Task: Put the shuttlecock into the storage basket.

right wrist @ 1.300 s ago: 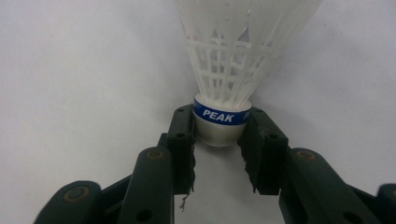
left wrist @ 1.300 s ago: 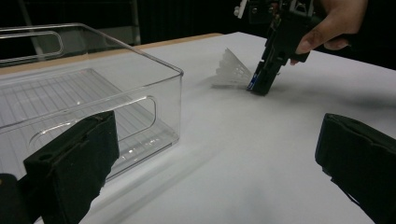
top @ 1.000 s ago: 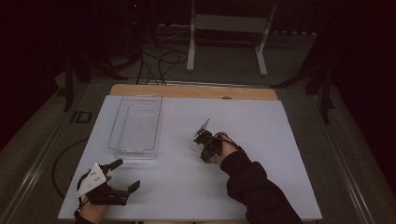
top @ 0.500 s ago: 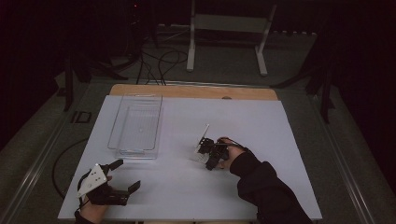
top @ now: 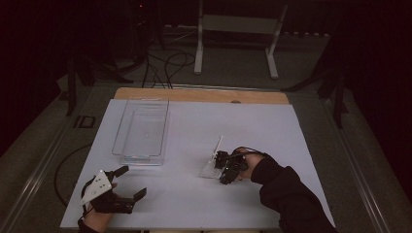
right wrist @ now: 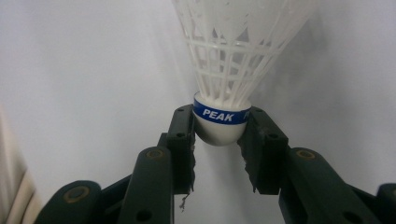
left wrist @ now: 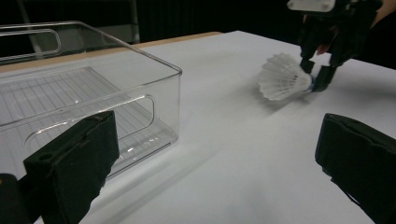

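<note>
A white sheet [top: 194,194] covers most of the table; a strip of bare wood [top: 204,95] shows along the far edge; the sheet is plain and matte, with soft shadows under whatever sits on it. Beyond the table the room is dark; a pale metal stand [top: 236,29] rises on two legs from the grey floor [top: 311,92], and black cables [top: 165,63] loop on that floor to the stand's left (the rest of the background is too dim to make out). A clear bin [top: 142,130] stands on the sheet's left half, its long side running away from the person; its ribbed bottom and cut-out handles show in the left gripper view, where it [left wrist: 84,93] sits just ahead of the left jaw. The right gripper [top: 228,165] is over the sheet's right-centre, clenched on a shuttlecock [right wrist: 229,65] by its cork, the pads pressing on the rounded white base beside a blue band [right wrist: 222,115] that reads PEAK; the white skirt points away from the hand, towards the sheet's middle, and in the left gripper view the shuttlecock [left wrist: 282,77] hangs just above the sheet, well apart from the bin. The left gripper [top: 122,187] rests near the sheet's front-left corner, jaws wide apart and holding nothing.
</note>
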The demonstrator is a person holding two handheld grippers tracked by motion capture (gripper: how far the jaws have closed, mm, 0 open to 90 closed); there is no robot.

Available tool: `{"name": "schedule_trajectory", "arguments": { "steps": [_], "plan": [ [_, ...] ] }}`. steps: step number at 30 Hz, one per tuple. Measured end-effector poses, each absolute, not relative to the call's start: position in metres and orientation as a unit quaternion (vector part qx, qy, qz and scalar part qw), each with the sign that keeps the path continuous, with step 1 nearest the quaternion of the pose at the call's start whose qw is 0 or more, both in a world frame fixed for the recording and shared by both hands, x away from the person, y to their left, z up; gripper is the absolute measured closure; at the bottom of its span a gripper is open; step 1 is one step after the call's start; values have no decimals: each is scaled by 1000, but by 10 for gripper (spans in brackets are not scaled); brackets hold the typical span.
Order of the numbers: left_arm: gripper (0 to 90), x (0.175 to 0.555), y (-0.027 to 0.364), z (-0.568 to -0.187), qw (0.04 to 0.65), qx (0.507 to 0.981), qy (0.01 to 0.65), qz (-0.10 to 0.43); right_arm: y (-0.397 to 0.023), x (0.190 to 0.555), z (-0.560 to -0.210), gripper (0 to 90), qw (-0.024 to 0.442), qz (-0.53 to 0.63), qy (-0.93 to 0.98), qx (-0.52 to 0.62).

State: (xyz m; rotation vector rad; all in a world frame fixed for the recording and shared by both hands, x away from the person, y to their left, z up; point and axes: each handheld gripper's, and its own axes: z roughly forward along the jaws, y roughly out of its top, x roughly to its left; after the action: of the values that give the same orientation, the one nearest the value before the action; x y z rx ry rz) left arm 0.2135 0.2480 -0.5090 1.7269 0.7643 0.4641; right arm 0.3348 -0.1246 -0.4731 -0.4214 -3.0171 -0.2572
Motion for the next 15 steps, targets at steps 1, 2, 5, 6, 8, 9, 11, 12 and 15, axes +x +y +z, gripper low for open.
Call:
{"name": "schedule_trajectory", "arguments": {
  "steps": [1,2,5,6,8,9,11,12,15],
  "plan": [
    [3,213,248,-509,563,734,325,197,-125,335,-473,662,42,-84,-986,-138],
    [3,213,248,-509,563,734,325,197,-127,332,-472,662,41,-78,-989,-117],
    [3,214,248,-509,563,733,326,197,-129,328,-472,662,44,-72,-991,-108],
    [3,214,248,-509,563,734,326,196,-130,328,-472,662,45,-70,-991,-101],
    [3,214,248,-509,563,734,326,196,-132,328,-472,663,45,-71,-992,-99],
    [3,214,248,-509,563,734,325,196,-133,327,-471,662,47,-71,-991,-102],
    [3,214,247,-509,562,735,325,195,-136,326,-471,662,46,-67,-993,-90],
    [3,214,247,-509,563,735,325,195,-136,326,-471,662,44,-69,-992,-92],
    [3,214,247,-509,563,735,325,195,-139,323,-468,662,41,-71,-994,-78]
  ]
}}
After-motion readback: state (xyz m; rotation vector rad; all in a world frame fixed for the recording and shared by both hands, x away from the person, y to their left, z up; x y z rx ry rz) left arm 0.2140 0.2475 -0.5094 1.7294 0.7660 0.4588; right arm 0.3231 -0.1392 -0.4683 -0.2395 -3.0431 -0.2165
